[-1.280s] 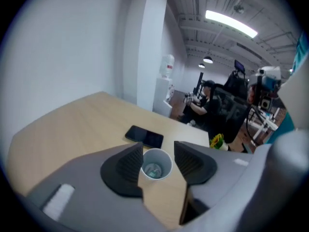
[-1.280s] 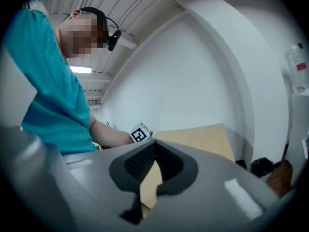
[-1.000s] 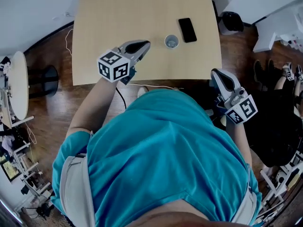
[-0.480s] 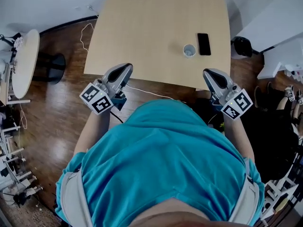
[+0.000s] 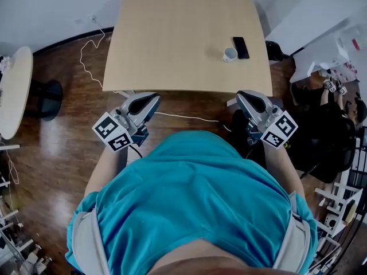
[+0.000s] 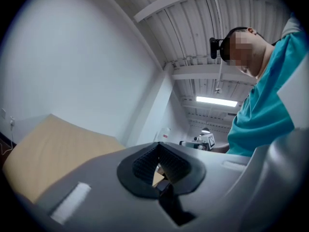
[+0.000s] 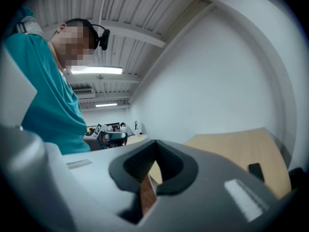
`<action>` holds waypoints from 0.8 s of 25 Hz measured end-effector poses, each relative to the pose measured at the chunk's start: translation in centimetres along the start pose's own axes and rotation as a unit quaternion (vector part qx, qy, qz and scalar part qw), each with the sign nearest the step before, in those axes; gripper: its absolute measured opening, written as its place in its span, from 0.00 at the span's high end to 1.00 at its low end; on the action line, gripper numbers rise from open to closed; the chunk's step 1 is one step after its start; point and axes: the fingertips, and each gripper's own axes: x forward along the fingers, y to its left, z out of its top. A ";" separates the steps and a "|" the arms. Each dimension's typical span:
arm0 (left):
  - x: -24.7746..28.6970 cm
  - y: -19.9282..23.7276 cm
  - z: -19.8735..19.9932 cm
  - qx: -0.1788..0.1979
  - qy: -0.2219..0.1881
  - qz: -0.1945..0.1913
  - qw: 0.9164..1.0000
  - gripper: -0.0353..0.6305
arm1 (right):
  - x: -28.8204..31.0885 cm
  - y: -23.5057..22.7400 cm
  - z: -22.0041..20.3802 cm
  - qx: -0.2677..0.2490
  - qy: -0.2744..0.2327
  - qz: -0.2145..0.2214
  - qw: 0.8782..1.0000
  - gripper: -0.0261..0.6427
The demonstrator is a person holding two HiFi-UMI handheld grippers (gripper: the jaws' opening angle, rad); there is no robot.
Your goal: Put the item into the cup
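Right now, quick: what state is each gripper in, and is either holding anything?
Left gripper: closed, holding nothing.
Right gripper: closed, holding nothing.

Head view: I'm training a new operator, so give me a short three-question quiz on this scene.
1. True or false: the cup stands on the table beside a black phone.
2. Where do the left gripper and right gripper show? A over the cup; B short of the table's near edge; C on the phone.
3. Fill in: the left gripper's fingers are ____, with nothing between them.
Key: 1 true; 2 B; 3 shut.
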 end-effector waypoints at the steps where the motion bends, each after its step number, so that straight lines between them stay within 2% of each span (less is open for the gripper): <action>1: -0.3 -0.7 0.2 -0.001 -0.002 -0.003 1.000 0.94 | -0.4 1.1 0.3 -0.003 0.003 0.003 1.000 0.96; 4: 0.1 -3.2 0.6 0.009 -0.009 -0.008 1.000 0.94 | -2.5 2.4 1.7 -0.010 -0.006 0.006 1.000 0.96; 7: 0.3 -6.8 -0.9 0.023 -0.009 -0.007 1.000 0.94 | -6.0 4.2 1.6 -0.024 -0.021 0.018 0.999 0.96; 10: 1.0 -11.0 -3.3 0.023 -0.012 0.002 1.000 0.94 | -10.4 6.3 0.6 -0.041 -0.023 0.037 0.998 0.96; 16: 3.8 -20.9 -8.7 0.003 -0.016 0.026 1.000 0.94 | -20.2 9.0 -3.3 -0.038 -0.011 0.065 0.997 0.96; 20: 3.9 -26.2 -11.1 0.015 -0.001 0.045 0.999 0.94 | -24.9 9.9 -5.2 -0.017 -0.019 0.072 0.997 0.96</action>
